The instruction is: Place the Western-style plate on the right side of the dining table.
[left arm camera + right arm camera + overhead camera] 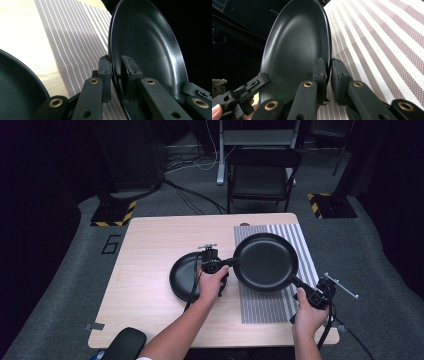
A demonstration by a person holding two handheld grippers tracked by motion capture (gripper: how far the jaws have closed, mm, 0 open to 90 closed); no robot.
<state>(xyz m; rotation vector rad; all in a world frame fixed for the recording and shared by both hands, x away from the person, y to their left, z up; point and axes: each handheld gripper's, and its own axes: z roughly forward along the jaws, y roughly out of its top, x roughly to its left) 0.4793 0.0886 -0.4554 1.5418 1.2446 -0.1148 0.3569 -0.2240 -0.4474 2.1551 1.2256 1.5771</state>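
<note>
Pan (266, 262) rim in L+R jaws.

Both forearms are bare. Each hand carries a black gripper: the left gripper (216, 263) and right gripper (314, 295) have flat black arms with brass-ringed rivet holes, blocky pads, a grey plate on top and a trailing black cable.

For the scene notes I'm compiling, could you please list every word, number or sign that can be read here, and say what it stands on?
"6": a dark outlined numeral on the grey carpet floor, left of the light wooden table.
Yellow-and-black hazard stripes, without words: on two black floor stand bases.
No readable lettering on the round black pan, the round black plate or the grey striped woven mat.
</note>
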